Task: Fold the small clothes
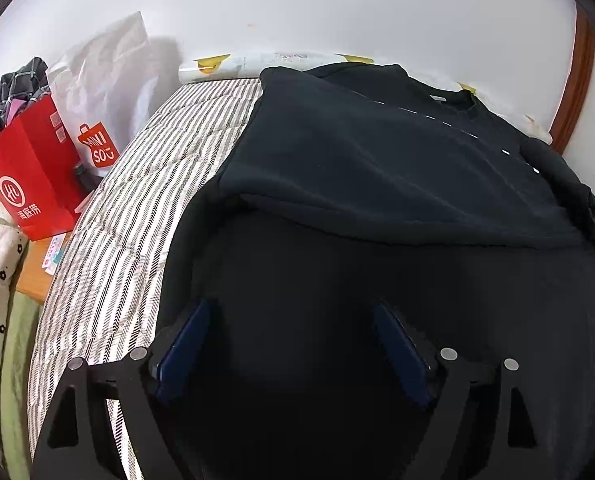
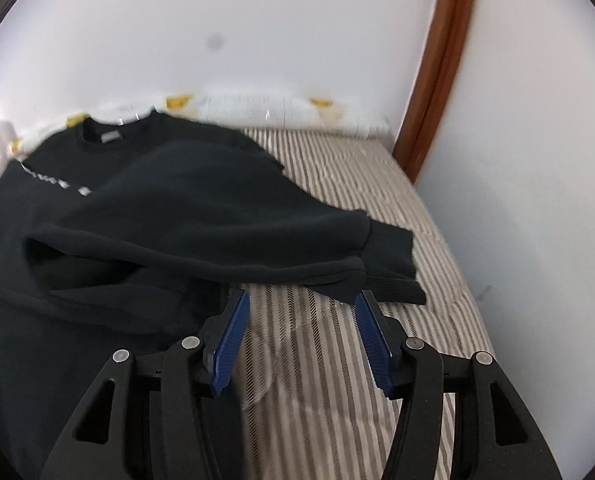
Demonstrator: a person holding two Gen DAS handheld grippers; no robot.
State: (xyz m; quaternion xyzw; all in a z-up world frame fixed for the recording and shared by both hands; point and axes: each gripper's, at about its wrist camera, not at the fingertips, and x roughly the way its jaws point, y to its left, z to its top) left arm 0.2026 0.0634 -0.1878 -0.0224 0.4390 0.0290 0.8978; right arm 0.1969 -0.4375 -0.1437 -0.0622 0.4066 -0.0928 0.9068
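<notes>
Sleeves folded in, body fold not yet made.

We see the black sweatshirt lying on the striped bed, collar toward twelve o'clock, with one sleeve laid across the body and its cuff at three o'clock. Our right claw stands half open over bare bedding, gripping nothing; our left claw gapes wide over the hem (pads not pressing cloth). By our reckoning, the bottom-up fold remains.

"MINISO" is printed on the white bag's red logo.
</notes>
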